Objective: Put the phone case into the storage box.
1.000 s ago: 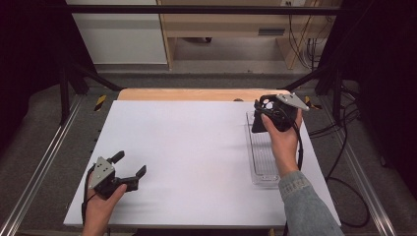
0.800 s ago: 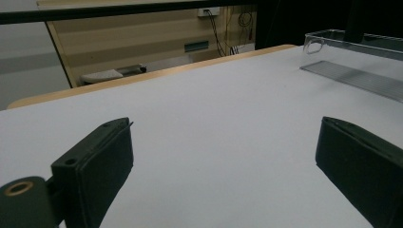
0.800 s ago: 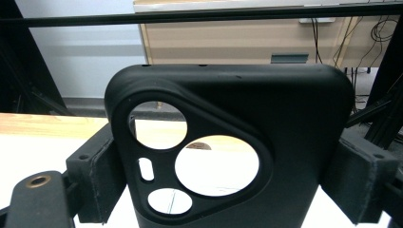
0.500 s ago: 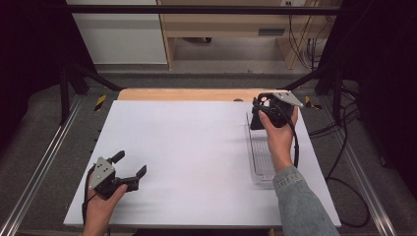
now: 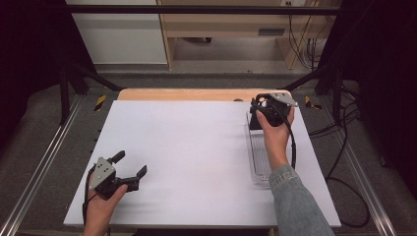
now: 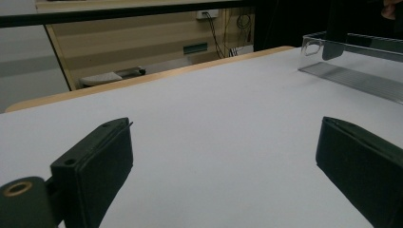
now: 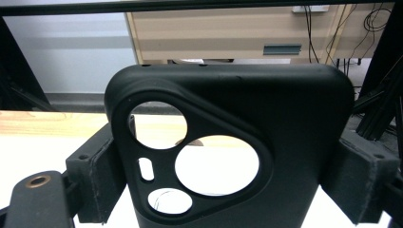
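A black phone case with camera cut-outs stands upright between the pads of my right gripper, which is shut on its two sides. From above, that right gripper holds the case at the far end of a clear plastic tray on the right of the table. My left gripper rests at the near left, open, with nothing between its jaws. The left gripper view has its own pads wide apart over bare table, the tray far right and the dark case at its end.
The white table top has a wooden strip along its far edge. Metal rails run along both sides, and cables lie on the floor to the right. A wooden cabinet stands beyond the table.
My right gripper has sunk a little with the phone case, toward the far end of the clear tray. The left gripper has stayed where it was.
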